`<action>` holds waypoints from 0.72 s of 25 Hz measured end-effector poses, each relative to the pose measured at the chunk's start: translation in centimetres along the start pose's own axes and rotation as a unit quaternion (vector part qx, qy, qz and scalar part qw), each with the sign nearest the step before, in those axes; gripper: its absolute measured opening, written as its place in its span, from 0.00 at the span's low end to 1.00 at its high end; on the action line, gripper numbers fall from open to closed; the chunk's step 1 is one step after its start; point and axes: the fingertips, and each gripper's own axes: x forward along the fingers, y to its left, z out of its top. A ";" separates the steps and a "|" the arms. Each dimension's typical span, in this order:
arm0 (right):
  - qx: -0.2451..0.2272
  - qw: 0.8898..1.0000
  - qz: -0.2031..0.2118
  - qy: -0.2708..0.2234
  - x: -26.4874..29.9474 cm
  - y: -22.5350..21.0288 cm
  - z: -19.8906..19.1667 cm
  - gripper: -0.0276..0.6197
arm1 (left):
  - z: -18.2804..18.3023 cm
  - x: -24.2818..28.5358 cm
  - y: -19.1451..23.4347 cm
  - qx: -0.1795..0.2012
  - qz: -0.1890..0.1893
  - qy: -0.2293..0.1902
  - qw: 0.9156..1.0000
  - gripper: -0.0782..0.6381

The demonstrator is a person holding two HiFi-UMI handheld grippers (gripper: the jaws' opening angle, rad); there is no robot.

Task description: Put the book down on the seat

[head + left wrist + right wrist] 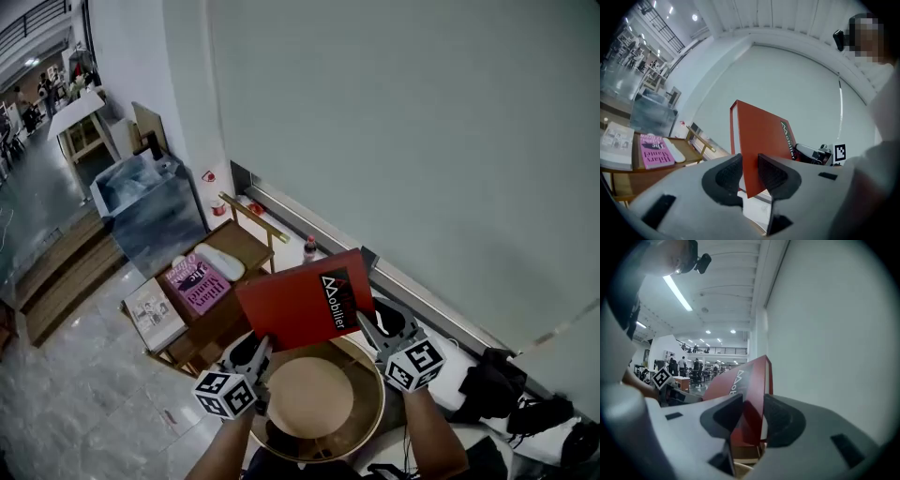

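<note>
Left gripper view: left gripper (749, 171) jaws are set narrow, ribbed pads (774, 174) pressing both faces of the red book (761, 140) at its lower corner. Nothing else is between them. The cover stands on edge, title strip running up the far side.

Right gripper view: right gripper (752, 416) is likewise closed on the red book (740, 380), opening a little wider because it spans the thicker end beside the page block.

Head view: left gripper (258, 349) takes the book's near-left corner, right gripper (370, 328) its right edge. Judgement: two opposite holds keep the broad, thin cover from swinging or flopping open.

Red book (305, 300) is in the air, tilted, cover up, not touching anything but the jaws. It hangs over the far rim of the round wooden seat (370, 412), which lies directly below the hands and is bare.

Judgement: carry phase, set-down not yet begun. The book needs levelling and lowering onto the seat's centre before either grip opens.

Beyond the seat's left edge: low wooden table (246, 242), pink book (199, 281) on its top. Bottle (309, 248) stands by the wall.
</note>
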 end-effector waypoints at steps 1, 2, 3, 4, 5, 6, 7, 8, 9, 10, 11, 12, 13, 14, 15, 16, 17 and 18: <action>-0.006 1.000 0.000 -0.013 -0.8 0.2 1.5 0.28 | 1.2 -0.4 -1.1 0.012 -0.003 -0.011 1.000 0.26; -0.011 1.000 0.000 -0.026 -1.7 0.4 2.9 0.28 | 2.4 -0.9 -2.3 0.024 -0.005 -0.021 0.999 0.26; -0.016 0.999 -0.001 -0.039 -2.5 0.6 4.3 0.28 | 3.5 -1.4 -3.5 0.037 -0.008 -0.030 0.999 0.26; -0.020 0.999 -0.002 -0.050 -3.4 0.8 5.6 0.27 | 4.7 -2.0 -4.8 0.050 -0.010 -0.039 0.998 0.26; -0.025 0.998 -0.004 -0.061 -4.3 1.0 6.9 0.28 | 5.8 -2.5 -6.0 0.063 -0.014 -0.049 0.997 0.26; -0.028 0.997 -0.005 -0.072 -5.1 1.2 8.2 0.28 | 6.9 -3.1 -7.2 0.078 -0.017 -0.059 0.995 0.26; -0.030 0.996 -0.005 -0.084 -5.9 1.4 9.3 0.28 | 8.0 -3.6 -8.3 0.092 -0.020 -0.069 0.993 0.26; -0.032 0.995 -0.004 -0.098 -6.7 1.5 10.5 0.28 | 8.9 -4.1 -9.4 0.105 -0.024 -0.079 0.991 0.26; -0.035 0.993 -0.004 -0.111 -7.5 1.7 11.6 0.28 | 9.8 -4.6 -10.5 0.117 -0.027 -0.087 0.989 0.26; -0.039 0.991 -0.004 -0.124 -8.4 1.9 12.7 0.28 | 10.6 -5.0 -11.6 0.128 -0.031 -0.094 0.987 0.26; -0.044 0.990 -0.004 -0.136 -9.3 2.2 13.8 0.28 | 11.2 -5.4 -12.6 0.138 -0.035 -0.098 0.985 0.26; -0.050 0.988 -0.006 -0.148 -10.3 2.5 14.8 0.27 | 11.8 -5.9 -13.6 0.147 -0.040 -0.103 0.983 0.26; -0.058 0.986 -0.006 -0.159 -11.2 2.9 15.9 0.27 | 12.4 -6.5 -14.6 0.155 -0.044 -0.109 0.981 0.26; -0.065 0.983 -0.006 -0.170 -12.2 3.3 16.9 0.27 | 12.9 -7.2 -15.6 0.163 -0.048 -0.116 0.979 0.26; -0.071 0.981 -0.005 -0.180 -13.2 3.8 17.7 0.27 | 13.4 -7.9 -16.6 0.173 -0.051 -0.124 0.976 0.26; -0.076 0.979 -0.005 -0.190 -14.2 4.2 18.5 0.27 | 13.8 -8.6 -17.5 0.181 -0.053 -0.132 0.973 0.26; -0.080 0.977 -0.005 -0.197 -15.1 4.5 19.1 0.27 | 14.2 -9.2 -18.4 0.188 -0.056 -0.139 0.971 0.26; -0.084 0.975 -0.005 -0.204 -15.9 4.8 19.6 0.27 | 14.5 -9.7 -19.2 0.192 -0.058 -0.145 0.969 0.26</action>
